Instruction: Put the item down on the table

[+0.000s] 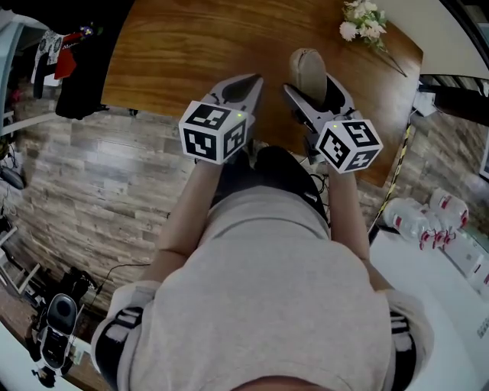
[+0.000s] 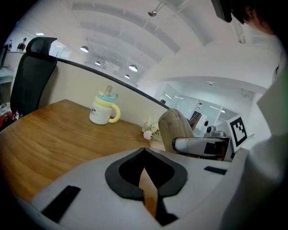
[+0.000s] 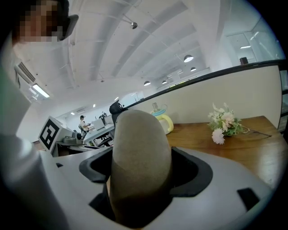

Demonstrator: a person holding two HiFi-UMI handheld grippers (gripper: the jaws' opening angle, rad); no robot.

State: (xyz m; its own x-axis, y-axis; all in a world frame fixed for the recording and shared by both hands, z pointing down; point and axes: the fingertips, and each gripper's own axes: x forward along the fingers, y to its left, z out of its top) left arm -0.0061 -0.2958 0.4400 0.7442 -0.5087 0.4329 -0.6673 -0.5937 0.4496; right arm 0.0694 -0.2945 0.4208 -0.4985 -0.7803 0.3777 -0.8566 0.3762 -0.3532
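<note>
A beige, rounded oblong item (image 1: 308, 71) stands upright between the jaws of my right gripper (image 1: 307, 98), which is shut on it above the near edge of the wooden table (image 1: 183, 46). Seen from the right gripper view, the item (image 3: 139, 161) fills the middle and hides the gap between the jaws. My left gripper (image 1: 249, 85) hangs beside it to the left, shut, nothing in it. In the left gripper view only a thin sliver of table shows between the jaws of the left gripper (image 2: 145, 155), and the item (image 2: 173, 129) rises at the right.
A white and yellow mug (image 2: 103, 110) and a small bunch of flowers (image 1: 363, 21) stand at the table's far side. A black chair (image 2: 31, 72) is at its left end. Water bottles (image 1: 424, 218) lie on a white surface to my right.
</note>
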